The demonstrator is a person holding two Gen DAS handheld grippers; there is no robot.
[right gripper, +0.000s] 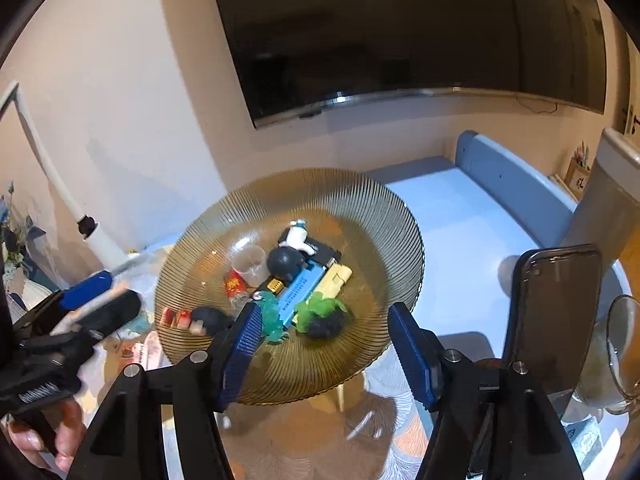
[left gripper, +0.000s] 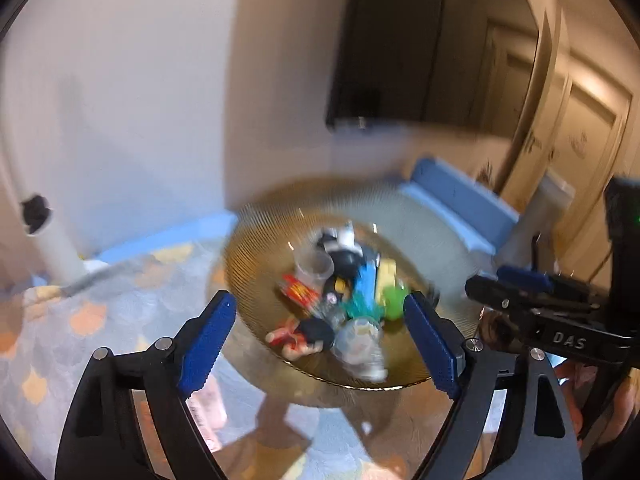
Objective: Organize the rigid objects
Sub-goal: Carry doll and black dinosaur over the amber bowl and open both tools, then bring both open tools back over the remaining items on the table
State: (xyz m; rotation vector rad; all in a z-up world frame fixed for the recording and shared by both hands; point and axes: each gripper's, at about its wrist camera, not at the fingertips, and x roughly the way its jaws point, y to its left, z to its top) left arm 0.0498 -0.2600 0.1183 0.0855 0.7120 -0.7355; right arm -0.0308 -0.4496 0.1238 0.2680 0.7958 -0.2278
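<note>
An amber ribbed glass dish (right gripper: 360, 216) holds a heap of small rigid things: a clear cup (right gripper: 250, 264), a black ball (right gripper: 284, 261), a blue box (right gripper: 298, 292), a yellow block (right gripper: 334, 278), a green toy (right gripper: 322, 306) and a white figure (right gripper: 296, 236). The dish also shows, blurred, in the left wrist view (left gripper: 256, 248). My right gripper (right gripper: 322, 350) is open and empty above the dish's near rim. My left gripper (left gripper: 320, 338) is open and empty over the dish's near side. Each gripper shows at the edge of the other's view.
A black phone (right gripper: 554, 316) stands upright at the right, with a glass (right gripper: 622, 356) beside it. A blue bench (right gripper: 512, 184) runs along the wall under a dark TV (right gripper: 400, 32). A white lamp arm (right gripper: 60, 192) stands at the left. Packets (right gripper: 140, 352) lie left of the dish.
</note>
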